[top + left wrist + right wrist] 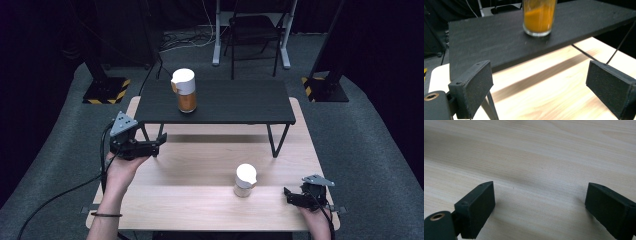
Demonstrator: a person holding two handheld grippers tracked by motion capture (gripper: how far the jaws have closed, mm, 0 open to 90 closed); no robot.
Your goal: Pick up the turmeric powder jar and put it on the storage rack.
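Light wood table (200,200) fills the middle and bottom of the high view, grain plain in the right gripper view (536,157). Black raised shelf (215,102) on thin legs stands across its upper half; its dark top also crosses the upper part of the left gripper view (486,37). Tall glass jar (185,91) with orange-brown contents and a white cap stands upright on the shelf, upper centre-left of the high view; in the left gripper view only its lower body shows at top centre (539,17), orange, slightly blurred. Smaller jar (245,181) with white lid and pale contents stands on the wood, lower centre-right; contents hard to make out, maybe a light powder. Left gripper (159,145) at left centre, held in the left hand (122,167), just below the shelf's front-left corner, jaws spread wide with nothing between them (539,82); tall jar is above and right of it, apart. Right gripper (287,194) at lower right, low near the wood, jaws also wide apart and empty (539,202); small jar sits just left of it, near, not touching.
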